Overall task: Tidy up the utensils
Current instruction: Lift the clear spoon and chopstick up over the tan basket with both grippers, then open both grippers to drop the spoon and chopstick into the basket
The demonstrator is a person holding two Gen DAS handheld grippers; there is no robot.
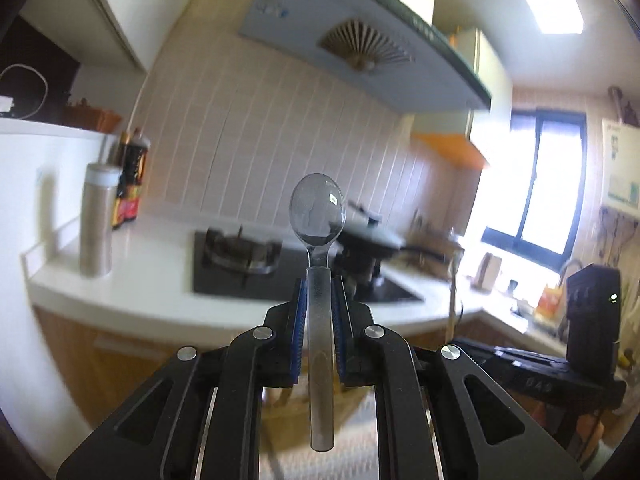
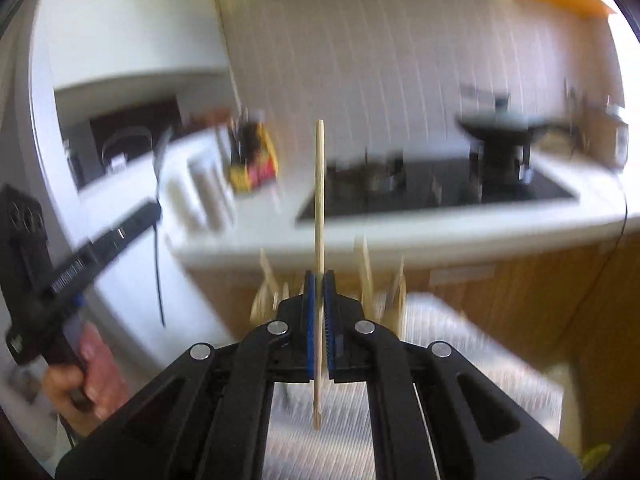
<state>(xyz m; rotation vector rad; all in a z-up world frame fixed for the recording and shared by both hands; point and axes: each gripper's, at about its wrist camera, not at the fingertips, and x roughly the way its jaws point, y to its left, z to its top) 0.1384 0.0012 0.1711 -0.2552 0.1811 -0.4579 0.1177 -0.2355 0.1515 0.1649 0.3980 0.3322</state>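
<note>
The left gripper [image 1: 319,292] is filling the bottom of the left wrist view, its black linkage arms spreading toward the lens and its blue pads [image 1: 298,320] pinching the handle of a metal spoon [image 1: 318,240]. The spoon is standing upright between the pads, its flat brushed handle running down past them toward the camera and its polished bowl rising above the fingertips, mirroring the room. Behind it, a white counter [image 1: 160,296] is carrying a black gas hob [image 1: 240,260], a tall metallic flask [image 1: 96,220] and a dark bottle with a red and yellow label [image 1: 130,184], below a range hood [image 1: 360,40] and a tiled wall. The gripper is pointing roughly level at this counter.

In the right wrist view, the right gripper [image 2: 319,280] is closed tight on a single pale wooden chopstick [image 2: 319,200], which is standing upright, its tip above the pads and its lower end hanging below them. More pale sticks [image 2: 366,272] are showing, blurred, just behind the fingertips. At the left edge, a person's hand [image 2: 88,376] is gripping the handle of the other black gripper. The picture is smeared with motion blur; the hob and a dark pot [image 2: 500,128] are lying beyond.
</note>
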